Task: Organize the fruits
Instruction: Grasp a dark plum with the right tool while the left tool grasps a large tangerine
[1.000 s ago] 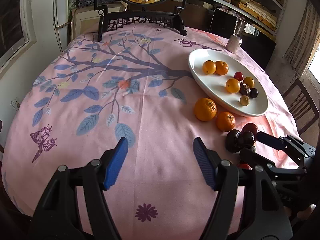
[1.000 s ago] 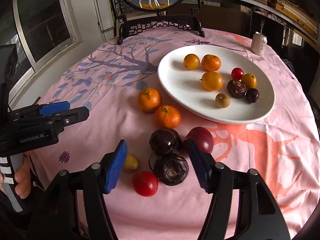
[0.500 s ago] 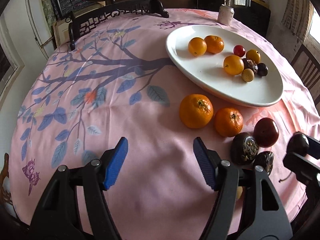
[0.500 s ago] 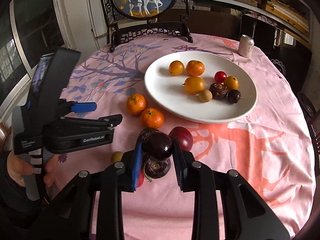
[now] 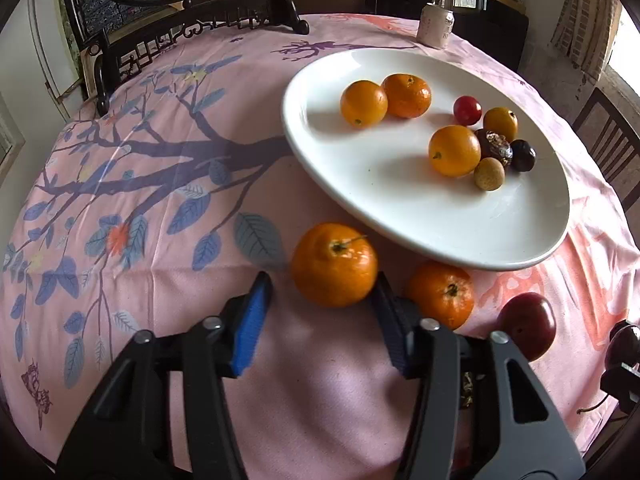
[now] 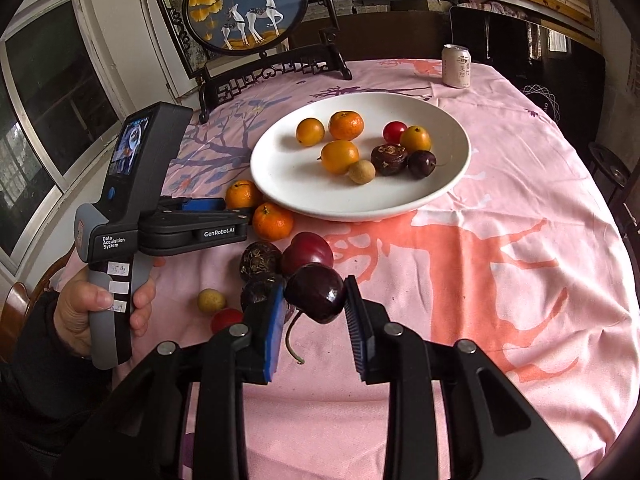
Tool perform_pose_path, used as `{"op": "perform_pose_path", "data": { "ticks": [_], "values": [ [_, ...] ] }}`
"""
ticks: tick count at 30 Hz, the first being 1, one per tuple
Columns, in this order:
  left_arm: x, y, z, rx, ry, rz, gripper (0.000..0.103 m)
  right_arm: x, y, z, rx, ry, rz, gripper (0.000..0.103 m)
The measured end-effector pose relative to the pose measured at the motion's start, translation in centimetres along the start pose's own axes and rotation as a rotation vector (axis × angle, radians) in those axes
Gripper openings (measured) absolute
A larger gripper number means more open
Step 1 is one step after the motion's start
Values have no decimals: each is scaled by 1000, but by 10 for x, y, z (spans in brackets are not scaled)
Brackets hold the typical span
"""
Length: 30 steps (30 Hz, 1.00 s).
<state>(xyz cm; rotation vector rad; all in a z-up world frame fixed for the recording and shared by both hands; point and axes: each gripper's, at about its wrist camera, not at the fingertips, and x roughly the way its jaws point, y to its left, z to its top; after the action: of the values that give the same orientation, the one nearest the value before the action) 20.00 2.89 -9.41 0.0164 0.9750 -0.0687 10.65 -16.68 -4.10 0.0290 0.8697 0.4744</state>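
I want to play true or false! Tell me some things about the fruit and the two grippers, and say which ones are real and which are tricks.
1. The right gripper holds a dark purple cherry with a stem. True.
2. The big white oval plate holds no fruit. False: it holds several small fruits.
3. The left gripper is shut tight on a banana. False: it is open around the large orange mandarin on the pink tablecloth.
4. A pale drink can stands beyond the plate. True.
5. The small red tomato lies on the cloth, off the plate. True.
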Motion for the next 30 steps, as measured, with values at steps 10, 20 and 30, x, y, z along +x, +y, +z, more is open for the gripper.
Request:
{"op": "perform_pose_path", "data": {
  "ticks": [10,20,30],
  "values": [
    [6,7,9,-26,-11,-56,43,-5,8,-2,-11,-5,-17,30],
    [-17,7,-3,-37,-59,-70,40,-8,22,-1,-43,-5,-34,30],
    [-78,-1,-27,-53,-110,-156,40,-4,16,6,-35,-9,-41,30]
  ]
}}
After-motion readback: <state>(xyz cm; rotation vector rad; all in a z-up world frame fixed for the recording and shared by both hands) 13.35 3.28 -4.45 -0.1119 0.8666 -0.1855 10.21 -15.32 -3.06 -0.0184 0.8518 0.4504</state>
